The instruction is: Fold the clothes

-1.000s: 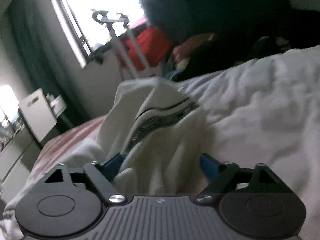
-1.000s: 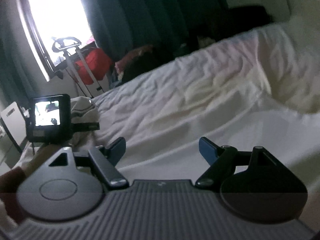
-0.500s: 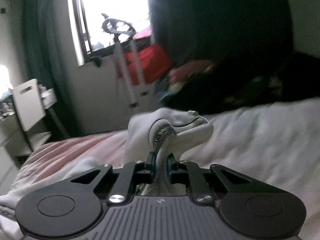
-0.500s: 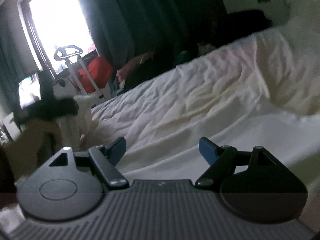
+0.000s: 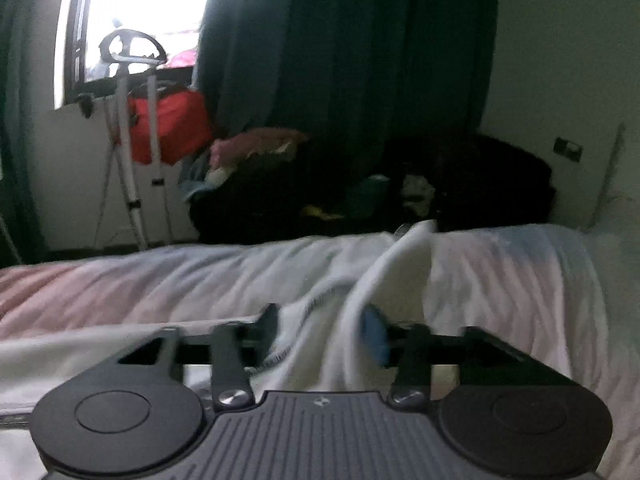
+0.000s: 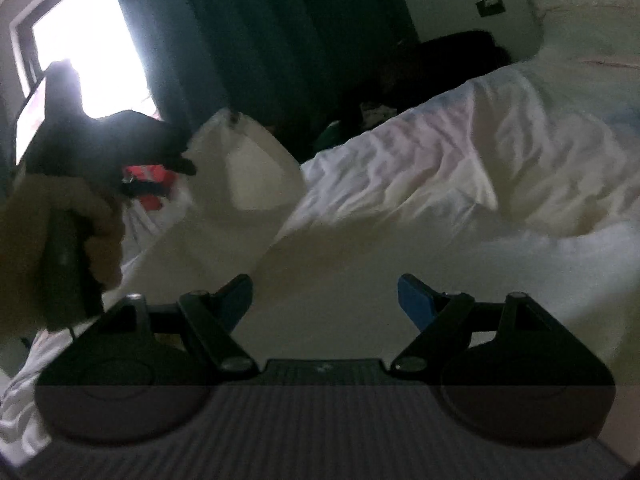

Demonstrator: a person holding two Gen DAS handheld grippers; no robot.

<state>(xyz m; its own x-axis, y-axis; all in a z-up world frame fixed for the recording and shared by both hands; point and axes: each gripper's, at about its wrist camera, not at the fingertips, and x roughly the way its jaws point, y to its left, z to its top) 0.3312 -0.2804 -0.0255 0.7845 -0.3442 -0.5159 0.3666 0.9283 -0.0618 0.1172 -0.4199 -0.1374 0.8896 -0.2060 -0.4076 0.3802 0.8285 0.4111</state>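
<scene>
A white garment [image 5: 384, 276] with a dark-trimmed edge hangs between the jaws of my left gripper [image 5: 326, 330], above the white bed sheet [image 5: 160, 280]. The left jaws stand partly apart with the cloth draped through them, and the view is blurred. In the right wrist view the same garment [image 6: 244, 176] hangs lifted at the left, held up by the left gripper [image 6: 176, 160] in a hand. My right gripper [image 6: 325, 296] is open and empty, low over the bed sheet [image 6: 460, 168], to the right of the garment.
A bright window [image 5: 140, 12] is at the back left with dark curtains [image 5: 340, 60]. A white metal stand [image 5: 132, 140] and a red bag [image 5: 172, 128] stand under it. A dark pile of clothes [image 5: 400, 192] lies beyond the bed's far edge.
My left gripper shut on the garment, lifted it and swung right with it. Its jaws now stand wider than half a second ago. My right gripper stayed open over the bed.
</scene>
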